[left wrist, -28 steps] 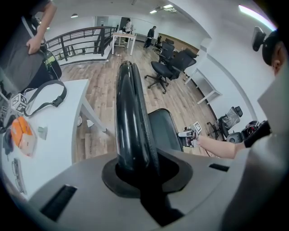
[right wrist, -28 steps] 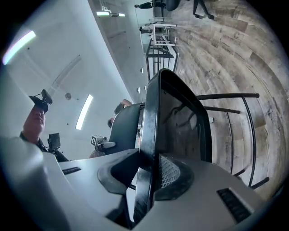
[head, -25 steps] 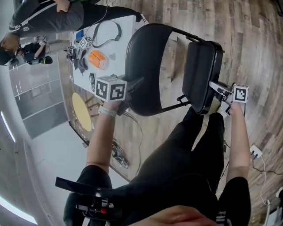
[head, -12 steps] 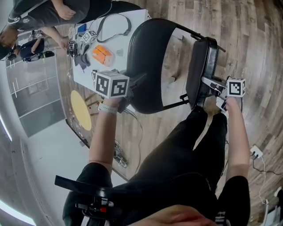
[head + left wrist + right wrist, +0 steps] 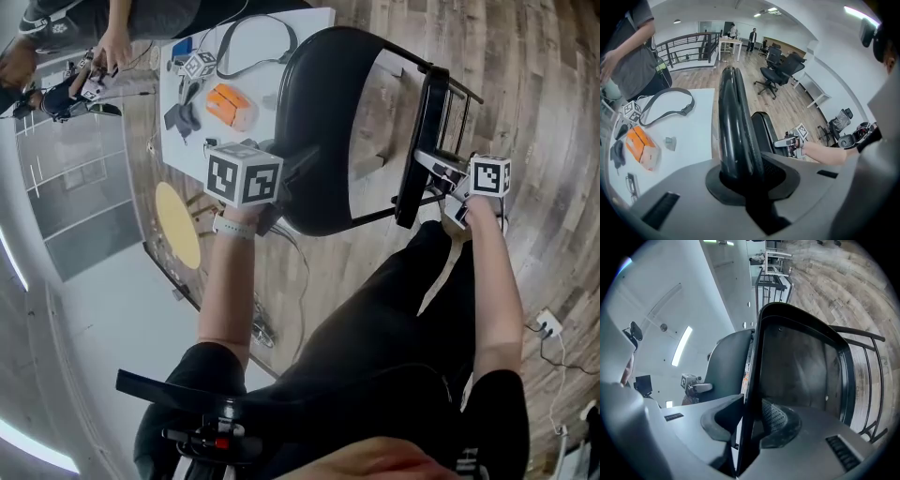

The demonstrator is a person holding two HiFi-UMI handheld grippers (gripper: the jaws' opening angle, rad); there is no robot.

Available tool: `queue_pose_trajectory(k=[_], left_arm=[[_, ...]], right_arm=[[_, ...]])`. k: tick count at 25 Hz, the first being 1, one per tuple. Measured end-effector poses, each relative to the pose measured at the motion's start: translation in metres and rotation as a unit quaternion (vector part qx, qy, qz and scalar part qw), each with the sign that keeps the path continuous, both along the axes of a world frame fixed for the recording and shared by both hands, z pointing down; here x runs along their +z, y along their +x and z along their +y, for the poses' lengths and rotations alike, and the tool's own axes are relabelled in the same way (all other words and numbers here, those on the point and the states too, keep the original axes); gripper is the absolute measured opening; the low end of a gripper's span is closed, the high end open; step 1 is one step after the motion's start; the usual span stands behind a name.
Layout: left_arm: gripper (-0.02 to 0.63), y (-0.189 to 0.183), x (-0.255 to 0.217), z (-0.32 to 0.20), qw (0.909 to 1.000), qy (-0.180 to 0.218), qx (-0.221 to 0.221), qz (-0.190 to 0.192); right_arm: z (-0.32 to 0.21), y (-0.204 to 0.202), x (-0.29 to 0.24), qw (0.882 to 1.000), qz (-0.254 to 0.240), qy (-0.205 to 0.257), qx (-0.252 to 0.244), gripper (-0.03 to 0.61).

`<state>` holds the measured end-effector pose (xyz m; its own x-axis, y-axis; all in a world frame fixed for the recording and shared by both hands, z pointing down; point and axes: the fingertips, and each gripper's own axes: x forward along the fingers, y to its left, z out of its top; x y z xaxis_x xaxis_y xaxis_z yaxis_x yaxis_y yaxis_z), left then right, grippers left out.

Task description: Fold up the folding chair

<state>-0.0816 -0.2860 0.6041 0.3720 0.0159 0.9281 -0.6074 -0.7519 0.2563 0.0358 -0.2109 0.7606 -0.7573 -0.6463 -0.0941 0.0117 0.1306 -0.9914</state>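
The black folding chair stands on the wood floor, its backrest (image 5: 319,131) to the left and its seat (image 5: 412,159) tipped up almost on edge beside it. My left gripper (image 5: 281,187) is shut on the backrest's top edge (image 5: 733,126), which fills the gap between the jaws in the left gripper view. My right gripper (image 5: 433,169) is shut on the seat's front edge (image 5: 750,394). The right gripper view shows the seat's underside (image 5: 801,366), with the backrest (image 5: 729,362) and my left gripper (image 5: 701,387) beyond it.
A white table (image 5: 187,141) just past the backrest holds an orange box (image 5: 230,105), a black strap (image 5: 253,42) and a marker cube (image 5: 199,66). Another person (image 5: 94,28) stands at its far side. Office chairs (image 5: 776,70) stand further off. A power strip (image 5: 544,325) lies on the floor at right.
The seat has swung up from tilted to nearly upright, closer to the backrest. My right gripper moved left with its edge. The left gripper shifted a little with the backrest.
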Motion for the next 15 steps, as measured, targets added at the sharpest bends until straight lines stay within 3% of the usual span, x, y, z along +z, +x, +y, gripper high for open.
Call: queue_pose_trajectory(k=[6, 10, 15], left_arm=[[0.057, -0.009, 0.001, -0.007, 0.9999, 0.007, -0.007, -0.003], [0.057, -0.014, -0.001, -0.010, 0.9999, 0.010, -0.008, -0.010], [0.057, -0.021, -0.002, -0.016, 0.9996, 0.019, -0.008, -0.019]], right_arm=[[-0.015, -0.026, 0.010, 0.999, 0.010, -0.035, -0.006, 0.101], [-0.032, -0.048, -0.001, 1.000, -0.020, -0.021, -0.006, 0.106], [-0.055, -0.072, 0.008, 0.999, 0.039, -0.023, -0.003, 0.110]])
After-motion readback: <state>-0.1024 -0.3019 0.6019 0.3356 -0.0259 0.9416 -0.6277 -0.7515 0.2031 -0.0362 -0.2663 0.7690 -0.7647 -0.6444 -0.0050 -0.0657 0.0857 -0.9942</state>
